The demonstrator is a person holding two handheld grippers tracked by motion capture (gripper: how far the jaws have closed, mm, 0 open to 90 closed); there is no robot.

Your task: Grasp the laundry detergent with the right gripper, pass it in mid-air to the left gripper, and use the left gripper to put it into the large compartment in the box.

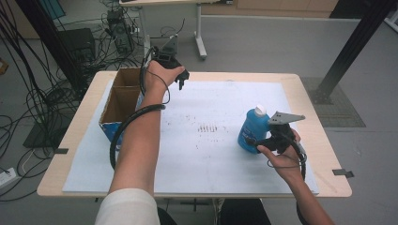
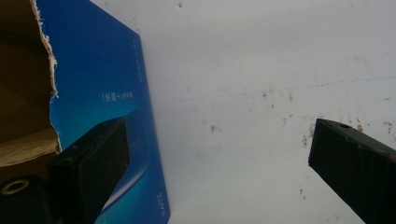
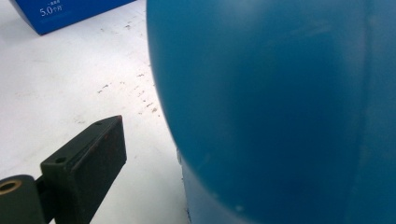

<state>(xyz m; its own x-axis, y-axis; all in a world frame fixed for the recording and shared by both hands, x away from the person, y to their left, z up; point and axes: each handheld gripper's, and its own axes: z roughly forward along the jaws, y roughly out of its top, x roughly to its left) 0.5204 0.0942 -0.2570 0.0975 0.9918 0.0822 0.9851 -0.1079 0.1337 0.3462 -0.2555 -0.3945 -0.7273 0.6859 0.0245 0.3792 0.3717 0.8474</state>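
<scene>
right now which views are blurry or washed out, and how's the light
High view: even light, sharp, soft shadows under the arms. Left gripper view: white mat is hazy and washed out toward the top, box print is soft. Right gripper view: bottle is too close, a smooth blue blur; the mat's specks stay fairly sharp.

Right gripper view: the blue bottle (image 3: 280, 107) runs off the top, right and bottom edges; its cap and base are cut off. It hides the right gripper's (image 1: 257, 143) second jaw, so the jaw spacing cannot be determined. The box (image 3: 70, 14) is cropped at the top edge, its print partly legible. Left gripper view: box lettering too small to read; the torn cardboard flap (image 2: 25, 70) is cropped at left.
</scene>
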